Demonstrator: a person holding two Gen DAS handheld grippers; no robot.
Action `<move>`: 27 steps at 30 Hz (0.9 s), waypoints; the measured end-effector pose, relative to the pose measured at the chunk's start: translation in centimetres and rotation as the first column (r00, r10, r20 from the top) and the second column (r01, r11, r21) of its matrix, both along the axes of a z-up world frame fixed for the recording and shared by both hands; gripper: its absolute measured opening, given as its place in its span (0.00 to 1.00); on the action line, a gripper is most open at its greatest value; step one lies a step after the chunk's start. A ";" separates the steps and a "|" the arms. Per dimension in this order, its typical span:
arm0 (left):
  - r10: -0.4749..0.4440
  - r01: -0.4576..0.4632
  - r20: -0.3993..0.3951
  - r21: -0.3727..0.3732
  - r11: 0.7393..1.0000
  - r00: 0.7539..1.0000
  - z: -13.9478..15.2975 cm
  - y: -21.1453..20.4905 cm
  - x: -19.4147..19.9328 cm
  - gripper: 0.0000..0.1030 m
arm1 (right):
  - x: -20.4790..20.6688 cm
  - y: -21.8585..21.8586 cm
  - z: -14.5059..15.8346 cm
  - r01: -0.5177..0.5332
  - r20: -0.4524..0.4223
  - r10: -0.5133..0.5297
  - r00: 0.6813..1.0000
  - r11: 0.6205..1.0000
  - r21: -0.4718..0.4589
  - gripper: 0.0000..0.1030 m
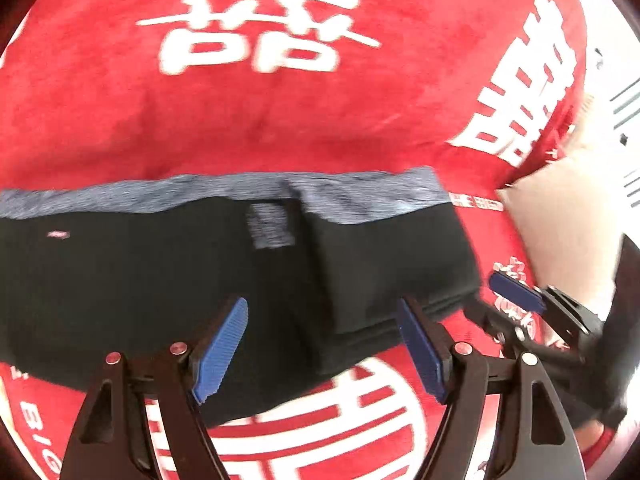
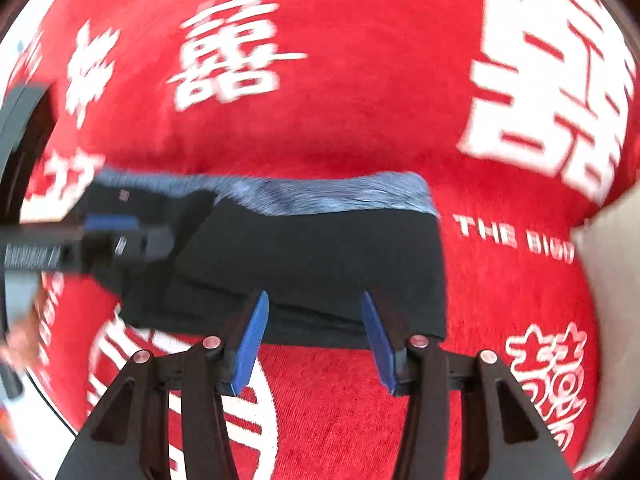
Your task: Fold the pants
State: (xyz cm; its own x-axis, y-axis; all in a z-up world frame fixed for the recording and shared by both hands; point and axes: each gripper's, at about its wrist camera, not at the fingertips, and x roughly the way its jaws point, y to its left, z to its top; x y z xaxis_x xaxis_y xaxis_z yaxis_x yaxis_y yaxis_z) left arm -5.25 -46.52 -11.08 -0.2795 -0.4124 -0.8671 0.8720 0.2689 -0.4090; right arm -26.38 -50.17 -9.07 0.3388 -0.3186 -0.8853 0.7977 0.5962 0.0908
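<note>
Black pants (image 1: 160, 288) with a blue-grey waistband (image 1: 240, 194) lie folded on a red blanket (image 1: 280, 112). My left gripper (image 1: 322, 308) hovers over the pants' near edge, jaws wide open, nothing between the blue pads. Beside the pants' right corner are the right gripper's blurred fingers (image 1: 516, 292). In the right wrist view the same pants (image 2: 320, 256) lie ahead. My right gripper (image 2: 314, 300) stands open at their near edge, its pads apart and pressing on nothing. The left gripper's fingers (image 2: 112, 223) show blurred over the pants' left part.
The red blanket (image 2: 360, 120) bears large white characters and covers the whole surface. A beige cushion (image 1: 560, 232) lies at the right, also visible in the right wrist view as a cushion (image 2: 608, 280). A dark sleeve (image 1: 624, 320) is at the far right.
</note>
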 end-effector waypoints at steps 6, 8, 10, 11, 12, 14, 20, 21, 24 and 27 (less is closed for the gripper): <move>-0.081 0.083 -0.040 0.048 0.995 0.996 -1.9 -1.9 -2.6 0.43 | -2.8 -2.2 -0.9 0.119 0.040 -0.124 0.991 0.987 0.106 0.51; -0.085 0.089 -0.049 0.079 0.993 0.995 -2.5 -2.4 -2.8 0.12 | -3.4 -2.5 -1.5 0.132 0.047 -0.139 0.989 0.982 0.133 0.51; -0.079 0.084 -0.059 0.084 0.993 0.995 -2.3 -2.6 -2.7 0.04 | -4.0 -2.7 -1.9 0.152 0.050 -0.162 0.986 0.976 0.156 0.51; -0.080 0.084 -0.050 0.078 0.993 0.996 -1.9 -2.6 -2.8 0.04 | -4.3 -2.8 -1.9 0.161 0.052 -0.172 0.984 0.973 0.164 0.51; -0.080 0.083 -0.032 0.075 0.994 0.996 -1.4 -2.2 -2.8 0.04 | -4.5 -2.9 -1.7 0.166 0.056 -0.178 0.982 0.971 0.170 0.50; -0.073 0.074 -0.017 0.094 0.993 0.997 -1.6 -1.1 -2.9 0.04 | -4.8 -2.9 -1.4 0.167 0.056 -0.179 0.982 0.972 0.166 0.50; -0.026 0.029 -0.025 0.116 0.993 0.999 -4.8 2.0 -3.2 0.05 | -4.8 -2.7 -2.5 0.131 0.048 -0.144 0.988 0.968 0.213 0.51; -0.017 0.019 -0.014 0.110 0.994 1.000 -4.5 2.1 -3.2 0.05 | -4.6 -2.7 -2.6 0.124 0.048 -0.137 0.989 0.968 0.216 0.51; 0.011 -0.013 0.018 0.098 0.995 1.000 -2.9 2.4 -2.8 0.05 | -4.2 -2.8 -2.8 0.107 0.061 -0.125 0.990 0.964 0.244 0.51; 0.043 -0.046 0.033 0.095 0.994 0.999 -1.4 2.2 -1.2 0.05 | -3.4 -3.1 -2.3 0.094 0.083 -0.119 0.989 0.962 0.256 0.52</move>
